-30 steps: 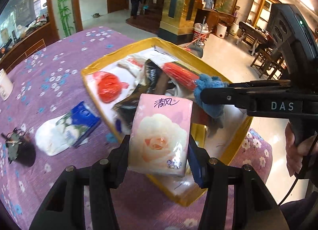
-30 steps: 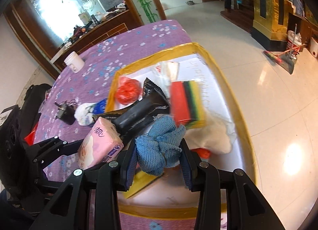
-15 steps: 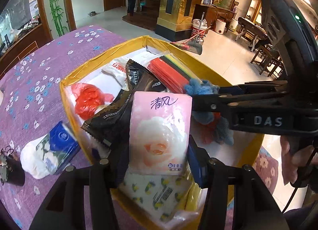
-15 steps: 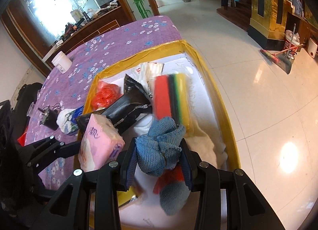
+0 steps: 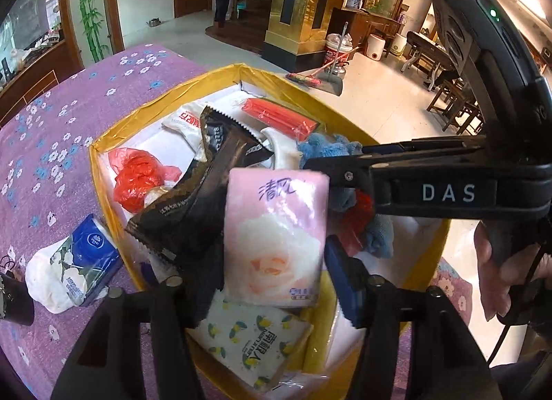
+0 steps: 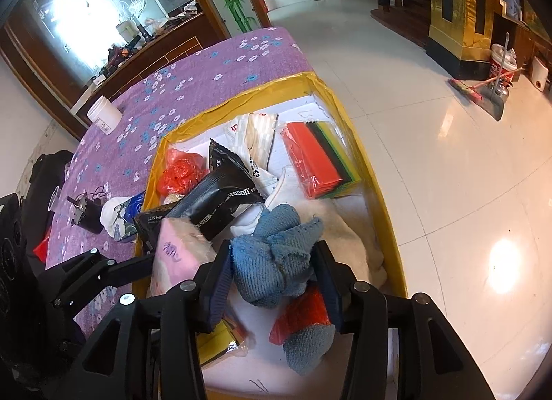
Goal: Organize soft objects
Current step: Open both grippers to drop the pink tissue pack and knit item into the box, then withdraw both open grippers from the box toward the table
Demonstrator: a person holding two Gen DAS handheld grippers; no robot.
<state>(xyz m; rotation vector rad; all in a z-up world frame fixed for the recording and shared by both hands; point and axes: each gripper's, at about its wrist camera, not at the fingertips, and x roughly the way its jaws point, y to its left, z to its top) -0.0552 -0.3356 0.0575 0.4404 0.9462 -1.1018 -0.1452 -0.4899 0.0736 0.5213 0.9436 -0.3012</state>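
Note:
My left gripper (image 5: pixel 272 282) is shut on a pink tissue pack (image 5: pixel 276 237) with a rose print and holds it over the yellow-rimmed box (image 5: pixel 103 137). My right gripper (image 6: pixel 272 279) is shut on a blue knitted cloth (image 6: pixel 272 262) over the same box (image 6: pixel 376 193). The right gripper also crosses the left wrist view (image 5: pixel 317 167), and the pink pack shows in the right wrist view (image 6: pixel 179 258). The box holds a black packet (image 5: pixel 203 200), a red plastic bag (image 5: pixel 138 182), coloured sponges (image 6: pixel 317 158), a lemon-print tissue pack (image 5: pixel 252 344) and a cream cloth (image 6: pixel 348 237).
A blue-and-white tissue pack (image 5: pixel 76 262) lies on the purple flowered tablecloth (image 5: pixel 51 130) left of the box. A small black device (image 6: pixel 84 212) and a white jar (image 6: pixel 103 113) stand further left. The table ends just right of the box, above a tiled floor (image 6: pixel 448 193).
Both grippers have moved forward over the box with their objects still held. The lemon-print pack has come into view under the pink pack.

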